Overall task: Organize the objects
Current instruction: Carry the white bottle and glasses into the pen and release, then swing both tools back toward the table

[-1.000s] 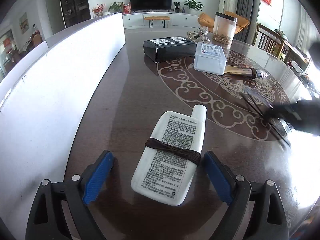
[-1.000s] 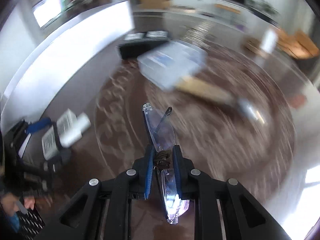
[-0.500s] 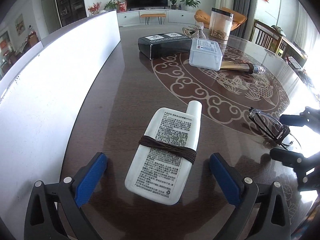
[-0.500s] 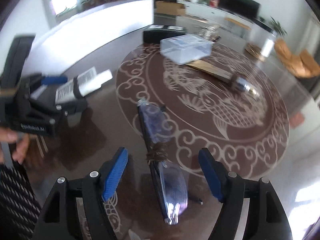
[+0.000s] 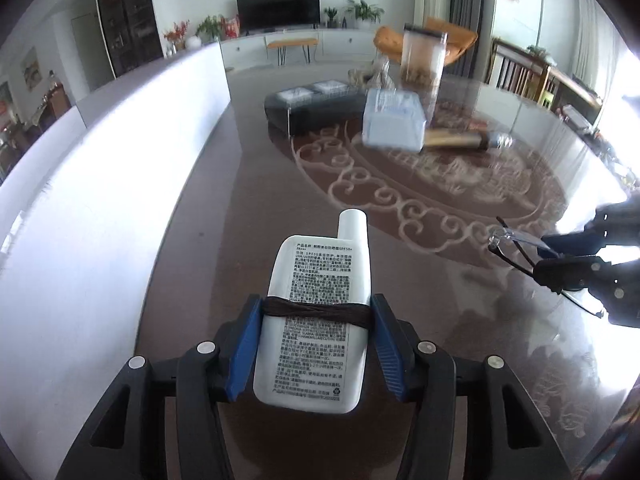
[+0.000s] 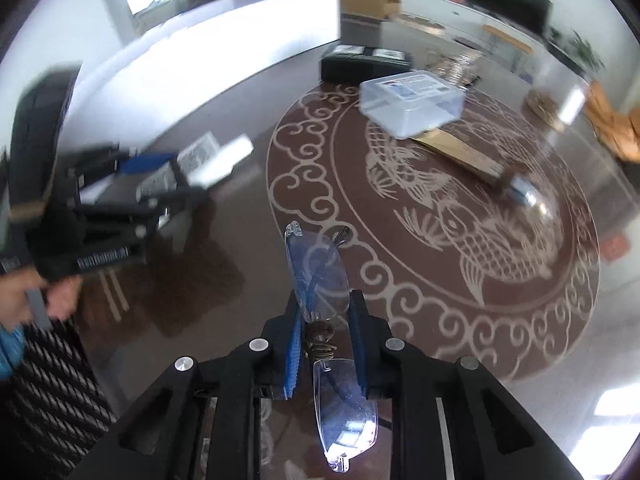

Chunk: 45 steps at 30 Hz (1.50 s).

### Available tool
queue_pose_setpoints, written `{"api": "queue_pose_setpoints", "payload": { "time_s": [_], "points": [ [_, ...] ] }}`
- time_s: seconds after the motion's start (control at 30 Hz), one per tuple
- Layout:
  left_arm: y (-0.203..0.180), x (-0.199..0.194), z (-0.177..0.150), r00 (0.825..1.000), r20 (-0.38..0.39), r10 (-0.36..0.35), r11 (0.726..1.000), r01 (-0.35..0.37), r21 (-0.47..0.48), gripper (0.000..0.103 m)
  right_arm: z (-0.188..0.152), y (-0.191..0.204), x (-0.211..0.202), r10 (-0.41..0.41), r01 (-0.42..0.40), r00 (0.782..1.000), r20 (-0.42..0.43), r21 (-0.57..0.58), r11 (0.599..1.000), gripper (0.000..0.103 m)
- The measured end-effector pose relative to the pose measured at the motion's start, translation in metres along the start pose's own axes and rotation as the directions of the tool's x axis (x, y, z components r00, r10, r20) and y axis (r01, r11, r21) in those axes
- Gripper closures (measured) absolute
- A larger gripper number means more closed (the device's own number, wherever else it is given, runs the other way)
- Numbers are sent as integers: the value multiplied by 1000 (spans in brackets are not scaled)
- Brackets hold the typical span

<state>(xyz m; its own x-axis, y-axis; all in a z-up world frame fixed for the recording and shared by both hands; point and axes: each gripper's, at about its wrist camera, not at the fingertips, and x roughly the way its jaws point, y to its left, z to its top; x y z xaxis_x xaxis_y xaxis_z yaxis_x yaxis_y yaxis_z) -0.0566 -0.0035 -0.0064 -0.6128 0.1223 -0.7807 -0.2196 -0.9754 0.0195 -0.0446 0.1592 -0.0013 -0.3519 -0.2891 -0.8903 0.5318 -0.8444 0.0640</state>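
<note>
Left wrist view: the left gripper (image 5: 316,340) has just been closing its jaws, and the blue pads now press both long sides of a white sunscreen bottle (image 5: 320,316) at the dark cord wound round its middle. The bottle lies near the desk's (image 5: 224,208) left edge, beside the white board (image 5: 100,184) that runs along it. A clear lidded box (image 5: 394,126), a black box (image 5: 316,108) and a tall jar (image 5: 424,60) stand toward the far edge. The smooth bottle is clamped low on its body, so it could swing or slip nose-down on lifting.

Right wrist view: the right gripper (image 6: 324,344), jaws just drawn fully together, pinches a pair of rimless glasses (image 6: 320,280) at the cord-wrapped bridge, toward the near edge of the desk's patterned centre. Whether the lower lens touches the glass top cannot be told. The thin bridge and lenses look fragile; too hard a squeeze could bend them, and they may pivot. The left gripper (image 6: 132,196) is close, so the two tools could collide.
</note>
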Motion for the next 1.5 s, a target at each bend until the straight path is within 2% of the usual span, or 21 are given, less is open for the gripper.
{"api": "queue_pose_setpoints", "payload": {
  "time_s": [0.2, 0.3, 0.43, 0.53, 0.67, 0.73, 0.8, 0.9, 0.93, 0.97, 1.0, 1.03, 1.07, 1.13, 1.23, 1.27, 1.3, 1.37, 1.47, 1.5],
  "points": [
    [13, -28, 2, 996, 73, -45, 993, 52, -107, 50, -14, -12, -25, -13, 7, 999, 47, 121, 993, 80],
    [25, -61, 5, 989, 134, -58, 983, 80, -166, 50, -5, -14, -33, -13, 4, 998, 67, 142, 990, 80],
    [60, -111, 22, 975, 222, -10, 978, 56, -201, 50, 35, 5, -57, 12, -31, 987, 161, 118, 993, 80],
    [105, -137, 35, 969, 238, 63, 969, -2, -248, 50, 82, 37, -77, 78, -101, 961, 264, 73, 992, 80],
    [176, -144, 39, 969, 170, 176, 934, -110, -340, 50, 152, 100, -90, 235, -251, 903, 359, -1, 968, 80],
    [208, -140, 35, 970, 116, 213, 907, -152, -392, 50, 178, 133, -85, 295, -301, 883, 366, -42, 953, 80],
    [235, -131, 26, 969, 53, 241, 883, -196, -427, 50, 204, 173, -70, 338, -329, 875, 346, -89, 940, 80],
    [254, -111, 9, 962, -52, 267, 858, -262, -443, 47, 227, 213, -36, 377, -361, 881, 288, -108, 926, 79],
    [257, -106, 5, 959, -78, 272, 852, -278, -443, 40, 231, 223, -23, 381, -366, 886, 262, -106, 925, 78],
    [258, -102, 0, 955, -103, 278, 847, -295, -442, 35, 235, 231, -4, 387, -375, 895, 221, -95, 922, 70],
    [258, -100, -3, 952, -108, 286, 845, -303, -440, 27, 237, 237, 9, 394, -385, 901, 180, -80, 919, 51],
    [256, -100, -7, 949, -104, 296, 843, -311, -439, 24, 239, 240, 22, 396, -392, 907, 141, -58, 918, 43],
    [254, -103, -11, 948, -97, 304, 842, -315, -439, 24, 238, 240, 34, 395, -394, 912, 115, -31, 919, 38],
    [249, -109, -15, 946, -71, 315, 837, -313, -449, 24, 232, 235, 38, 394, -396, 911, 122, -4, 918, 38],
    [230, -118, -15, 951, -19, 307, 843, -281, -458, 24, 222, 220, 26, 378, -384, 908, 184, -1, 923, 32],
    [222, -123, -13, 955, 2, 298, 851, -265, -454, 24, 213, 210, 16, 355, -363, 908, 223, -4, 932, 24],
    [206, -133, -13, 960, 37, 279, 865, -234, -443, 24, 205, 197, 8, 333, -344, 908, 254, -3, 939, 15],
    [177, -142, -6, 970, 95, 225, 895, -167, -413, 24, 185, 165, -11, 250, -269, 913, 323, 16, 963, 5],
    [117, -145, 8, 984, 162, 76, 947, -20, -322, 22, 142, 113, -18, 99, -134, 930, 355, 75, 988, 4],
    [88, -142, 12, 985, 172, 9, 962, 38, -271, 15, 128, 98, -19, 50, -88, 937, 347, 95, 992, 4]
  ]
}}
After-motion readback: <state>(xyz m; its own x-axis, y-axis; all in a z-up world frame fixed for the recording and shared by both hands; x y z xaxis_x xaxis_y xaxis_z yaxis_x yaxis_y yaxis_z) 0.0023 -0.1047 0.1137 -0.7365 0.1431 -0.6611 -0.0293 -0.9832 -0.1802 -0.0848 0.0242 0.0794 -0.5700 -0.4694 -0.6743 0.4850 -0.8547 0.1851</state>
